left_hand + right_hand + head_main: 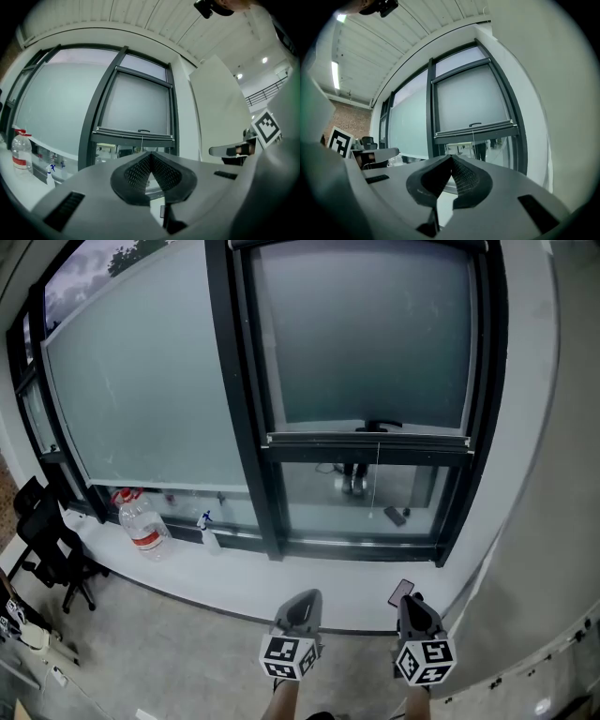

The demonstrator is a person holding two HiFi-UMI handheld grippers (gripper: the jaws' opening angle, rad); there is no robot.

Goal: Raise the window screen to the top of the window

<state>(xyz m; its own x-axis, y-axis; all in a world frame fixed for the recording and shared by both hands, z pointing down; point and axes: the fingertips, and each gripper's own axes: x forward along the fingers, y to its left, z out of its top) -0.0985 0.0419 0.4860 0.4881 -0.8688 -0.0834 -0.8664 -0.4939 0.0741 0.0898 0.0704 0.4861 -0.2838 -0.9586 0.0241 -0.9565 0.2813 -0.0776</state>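
A grey roller window screen (366, 334) in a black-framed window (246, 427) hangs most of the way down, its bottom rail (367, 440) above a strip of clear glass. On the white sill (234, 577) below stands a clear plastic water bottle (141, 521). The left gripper (302, 607) and right gripper (412, 607) hover near the sill, well apart from the screen, jaws pressed together on nothing.

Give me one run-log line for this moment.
stage: not started | left gripper: fingers shut, empty | right gripper: fingers shut, empty | window screen: bottom bar partway down, untouched
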